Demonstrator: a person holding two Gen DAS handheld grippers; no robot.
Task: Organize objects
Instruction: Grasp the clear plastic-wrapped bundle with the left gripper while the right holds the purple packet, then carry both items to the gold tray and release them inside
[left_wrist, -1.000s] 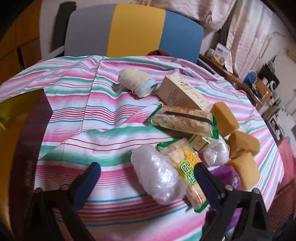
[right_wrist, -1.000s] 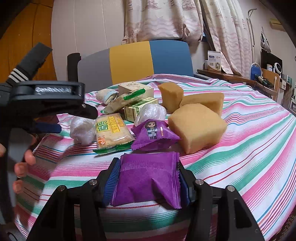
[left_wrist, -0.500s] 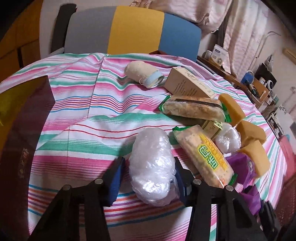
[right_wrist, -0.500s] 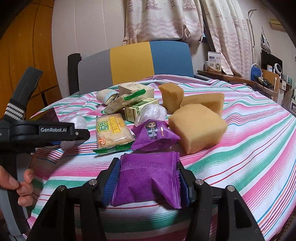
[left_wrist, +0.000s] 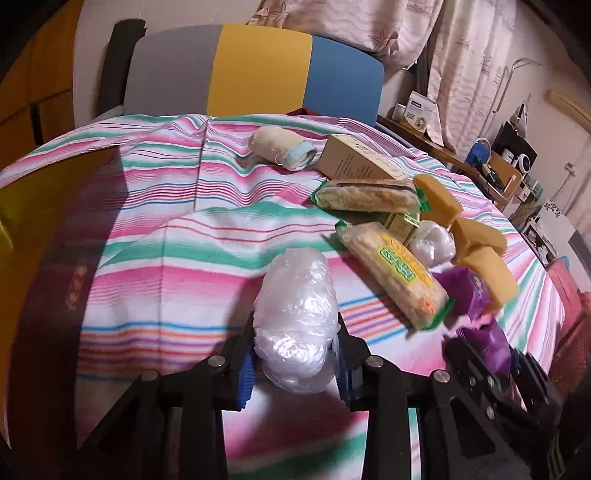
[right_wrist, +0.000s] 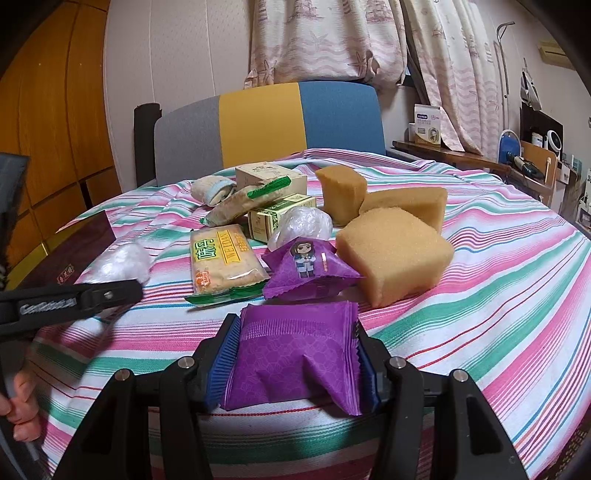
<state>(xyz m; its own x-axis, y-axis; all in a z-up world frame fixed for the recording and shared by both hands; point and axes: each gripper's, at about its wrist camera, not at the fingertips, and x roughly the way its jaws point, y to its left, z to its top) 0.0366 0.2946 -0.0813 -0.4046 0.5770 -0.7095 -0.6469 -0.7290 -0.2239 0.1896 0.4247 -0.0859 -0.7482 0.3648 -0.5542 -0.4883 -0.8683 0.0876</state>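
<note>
Left gripper (left_wrist: 295, 354): jaws have just been closing; the clear plastic-wrapped bundle (left_wrist: 295, 317) is pinched between the blue pads, lower centre of frame.
Right gripper (right_wrist: 293, 363): clamped on a purple packet (right_wrist: 291, 354), bottom centre.
Sorted so far: nothing is seen set apart.
Remaining: cracker packs (right_wrist: 221, 258), sponge blocks (right_wrist: 395, 254), boxes (right_wrist: 269, 175) are left heaped mid-frame on the striped cloth (right_wrist: 480, 295).
Progress: judged early.

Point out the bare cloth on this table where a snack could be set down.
Bare striped tablecloth lies between the dark maroon box and the rolled beige bandage. More lies right of the tan sponge blocks. Crowded: the middle, around the yellow-labelled cracker pack and purple cartoon pouch.
</note>
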